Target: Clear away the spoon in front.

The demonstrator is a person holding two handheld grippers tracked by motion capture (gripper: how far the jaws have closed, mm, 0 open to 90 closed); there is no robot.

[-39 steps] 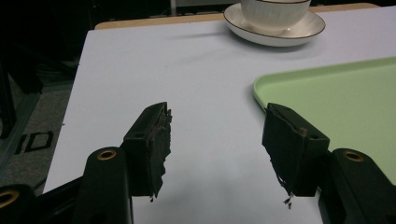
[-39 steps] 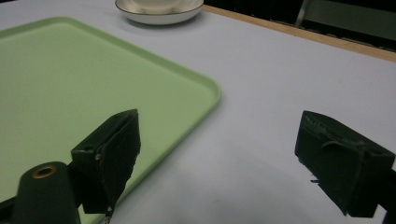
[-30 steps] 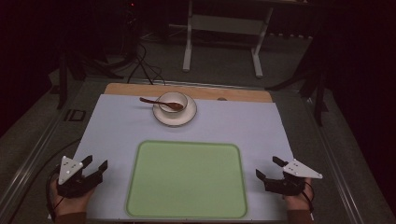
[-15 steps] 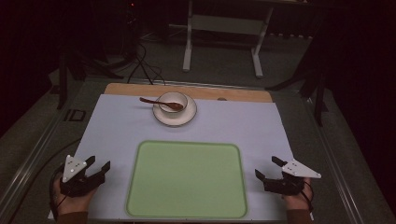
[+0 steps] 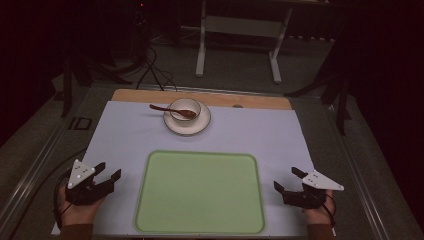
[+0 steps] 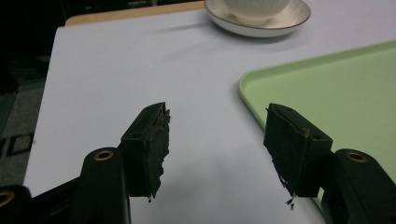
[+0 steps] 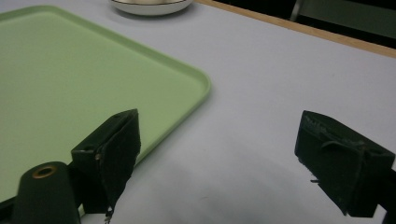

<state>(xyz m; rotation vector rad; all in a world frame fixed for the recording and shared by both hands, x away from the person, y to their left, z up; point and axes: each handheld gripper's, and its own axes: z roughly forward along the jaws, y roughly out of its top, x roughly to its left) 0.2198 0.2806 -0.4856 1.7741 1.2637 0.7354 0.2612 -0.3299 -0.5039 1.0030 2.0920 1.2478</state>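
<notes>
We are seeing the room beyond the table (image 5: 125, 135) lying in deep shadow, so the stand legs and cables there are hard to make out. In the left gripper view the cup (image 6: 254, 4) is being cut off at the top, leaving mostly its saucer (image 6: 261, 23). We are holding the left gripper (image 5: 106, 178) with jaws spread wide and nothing between them, just beside the green tray's (image 5: 200, 192) left edge. The right gripper (image 5: 289, 183), likewise spread and holding nothing, is sitting just beside the tray's right edge. The cup, spoon (image 5: 172, 110) resting in it, is standing well beyond both, near the table's far edge.
</notes>
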